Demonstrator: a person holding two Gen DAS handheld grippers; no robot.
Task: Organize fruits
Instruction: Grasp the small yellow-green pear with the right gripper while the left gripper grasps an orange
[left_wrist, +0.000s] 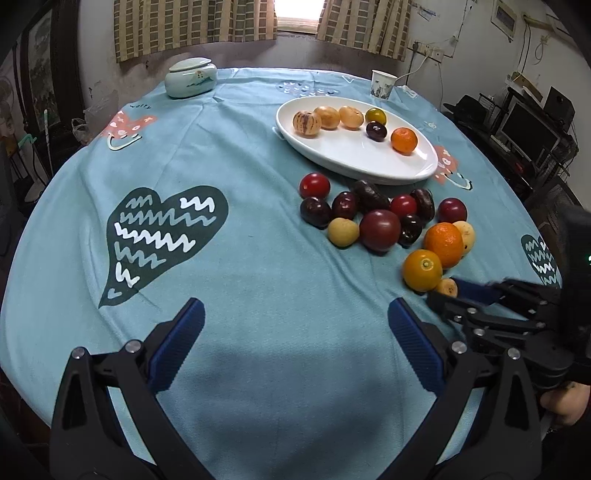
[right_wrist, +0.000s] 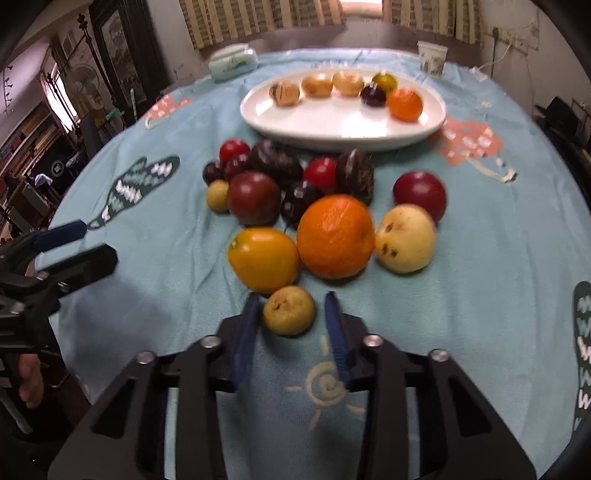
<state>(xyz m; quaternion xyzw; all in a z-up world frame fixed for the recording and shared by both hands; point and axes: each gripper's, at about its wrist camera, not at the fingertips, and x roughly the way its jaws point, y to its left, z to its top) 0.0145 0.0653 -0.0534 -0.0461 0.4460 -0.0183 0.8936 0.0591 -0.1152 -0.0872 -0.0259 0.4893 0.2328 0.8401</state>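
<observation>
right gripper (right_wrist: 290, 306): jaws narrow, closed around small yellow-brown fruit (right_wrist: 289, 310) at near edge of pile, pads at its sides; blur hides contact
left gripper (left_wrist: 295, 314): jaws wide, nothing between, over bare tablecloth (left_wrist: 258, 258), left of pile
fruit pile (left_wrist: 384, 221): loose on cloth just in front of plate; dark plums, red ones, an orange (right_wrist: 335, 236), a yellow-orange fruit (right_wrist: 263, 258), a pale spotted one (right_wrist: 404, 239)
white oval plate (left_wrist: 332, 155): six fruits along far side
back edge: lidded ceramic jar (left_wrist: 191, 77), paper cup (left_wrist: 383, 85)
</observation>
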